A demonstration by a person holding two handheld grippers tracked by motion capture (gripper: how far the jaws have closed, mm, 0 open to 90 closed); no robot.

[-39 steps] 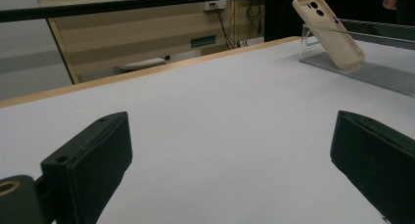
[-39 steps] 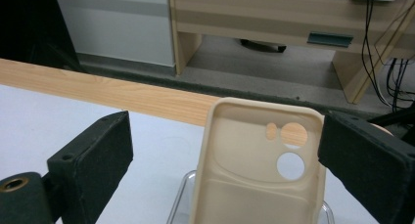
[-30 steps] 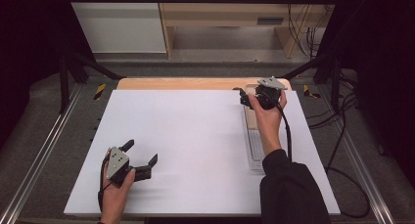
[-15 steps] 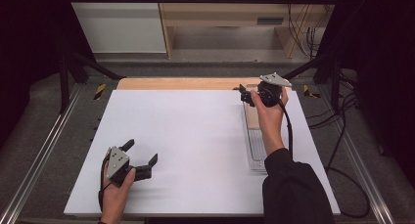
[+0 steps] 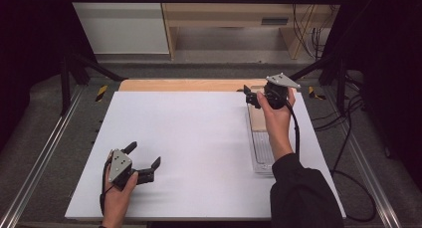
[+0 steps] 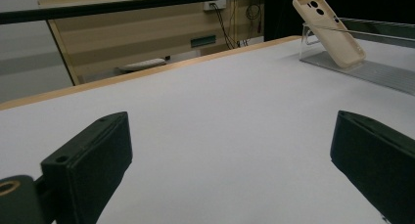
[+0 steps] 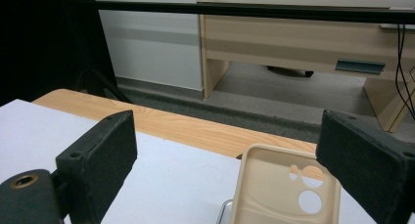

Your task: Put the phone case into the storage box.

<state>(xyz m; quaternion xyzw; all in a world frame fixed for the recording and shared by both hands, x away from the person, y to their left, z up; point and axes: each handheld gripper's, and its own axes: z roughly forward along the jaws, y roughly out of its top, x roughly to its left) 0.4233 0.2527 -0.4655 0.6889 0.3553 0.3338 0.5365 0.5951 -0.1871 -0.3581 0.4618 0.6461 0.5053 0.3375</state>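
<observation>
My right gripper (image 5: 255, 96) gapes wide, empty, above a beige phone case (image 7: 284, 194) propped on a clear stand (image 6: 313, 35) at the table's far right. My left gripper (image 5: 144, 163), equally wide and empty, hovers low near the white table (image 5: 199, 138). A wooden desk (image 7: 303, 48) stands beyond.

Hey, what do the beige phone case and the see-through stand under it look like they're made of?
Beige phone case: likely soft silicone or matte plastic, judging by its dull surface and rounded moulded edges. Clear stand: probably acrylic, being transparent with glossy edges. Its flat ribbed base looks similarly clear, though the material is uncertain.
</observation>
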